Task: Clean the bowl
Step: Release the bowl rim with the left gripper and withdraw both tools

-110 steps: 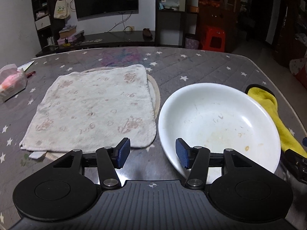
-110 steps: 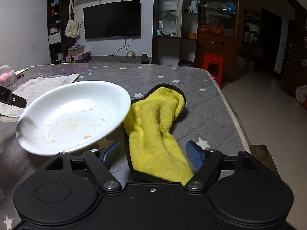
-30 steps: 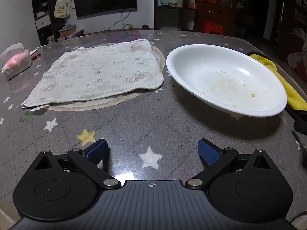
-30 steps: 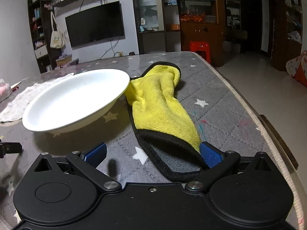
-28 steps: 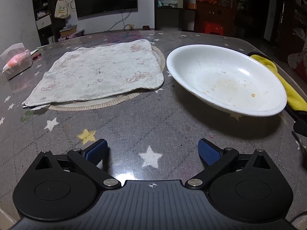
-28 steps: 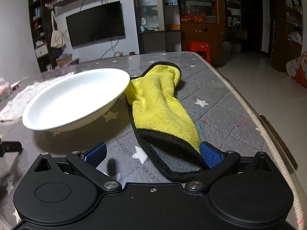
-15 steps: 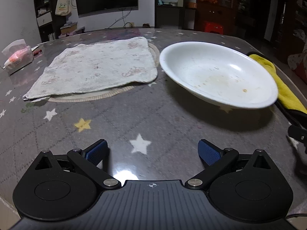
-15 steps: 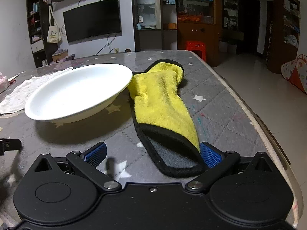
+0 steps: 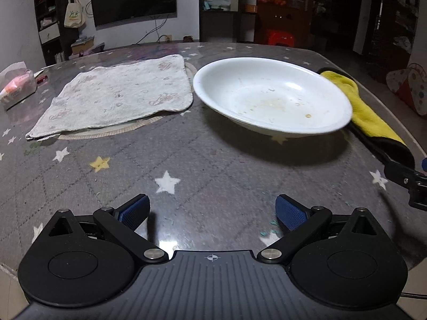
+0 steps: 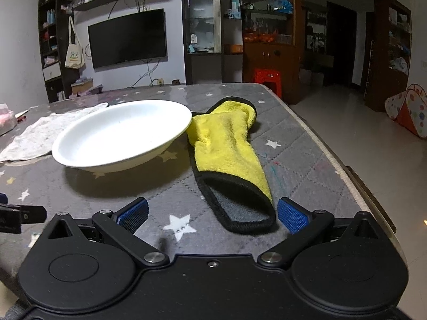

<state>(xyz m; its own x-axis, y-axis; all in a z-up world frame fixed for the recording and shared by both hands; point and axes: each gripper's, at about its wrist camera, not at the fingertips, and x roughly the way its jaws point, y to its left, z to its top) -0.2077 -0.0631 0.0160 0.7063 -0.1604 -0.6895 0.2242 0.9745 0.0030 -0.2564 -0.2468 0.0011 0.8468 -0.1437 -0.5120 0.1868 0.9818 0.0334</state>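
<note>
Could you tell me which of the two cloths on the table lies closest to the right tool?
The yellow cloth, black-edged, lying right of the white bowl, its near end between the right tool fingers. The pale patterned cloth lies beyond the bowl's left side.

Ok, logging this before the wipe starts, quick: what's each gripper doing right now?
Left gripper: open, holding nothing.
Right gripper: open, holding nothing; the yellow cloth lies just ahead of it.

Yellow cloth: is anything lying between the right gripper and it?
Nothing visible. The right gripper is open, and the yellow cloth lies just ahead on bare table, its near end between the fingers. The white bowl sits off to the left.
</note>
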